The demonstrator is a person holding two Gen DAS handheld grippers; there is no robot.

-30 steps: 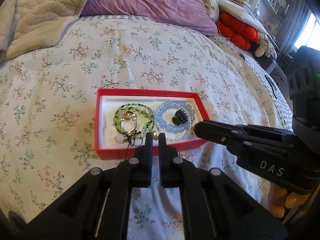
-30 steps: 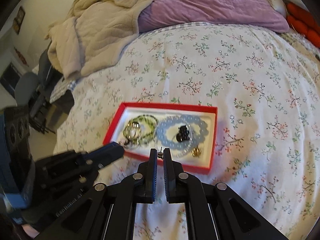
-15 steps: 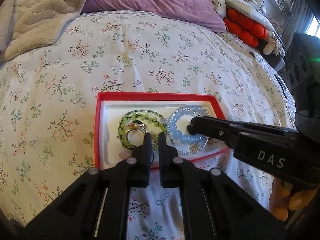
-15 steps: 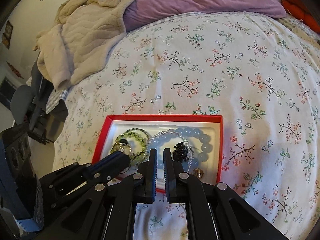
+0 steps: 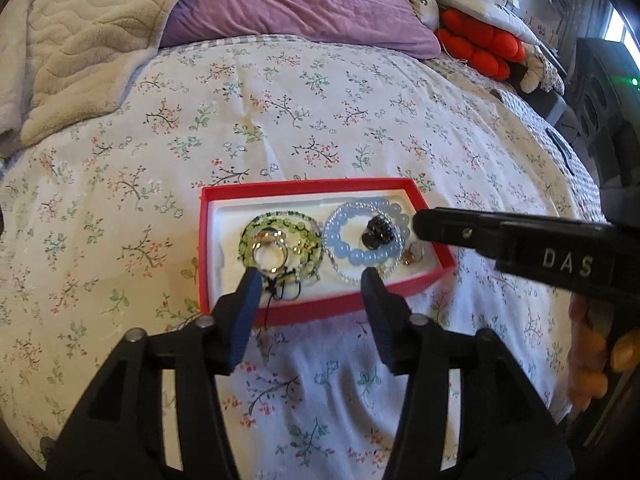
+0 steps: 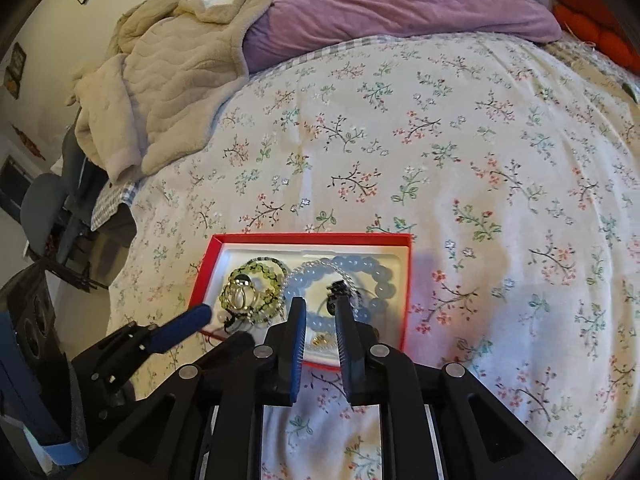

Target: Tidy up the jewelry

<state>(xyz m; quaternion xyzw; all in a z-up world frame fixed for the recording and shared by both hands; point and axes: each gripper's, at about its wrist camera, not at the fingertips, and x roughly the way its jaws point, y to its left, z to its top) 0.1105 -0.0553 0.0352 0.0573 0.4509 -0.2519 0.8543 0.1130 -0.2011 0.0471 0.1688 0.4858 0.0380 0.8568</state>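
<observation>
A red box (image 5: 304, 188) with a white lining lies on the floral bedspread. It holds a green bead bracelet (image 5: 308, 236) with a gold ring (image 5: 272, 256) on it, a blue bead bracelet (image 5: 360, 258), a black charm (image 5: 376, 234) and a small gold piece (image 5: 410, 256). My left gripper (image 5: 310, 278) is open, its fingertips over the box's near edge. My right gripper (image 6: 320, 306) is partly open and empty above the blue bracelet (image 6: 380, 280); it enters the left wrist view (image 5: 424, 224) from the right. The box also shows in the right wrist view (image 6: 312, 238).
A beige quilted blanket (image 5: 80, 40) and a purple pillow (image 5: 300, 0) lie at the head of the bed. Red cushions (image 5: 476, 44) sit at the far right. Floral bedspread (image 6: 480, 180) surrounds the box. The bed's left edge drops to a chair (image 6: 44, 208).
Both grippers were shut and have opened, the left one wide, the right one partly. The right gripper has moved in over the blue bracelet.
</observation>
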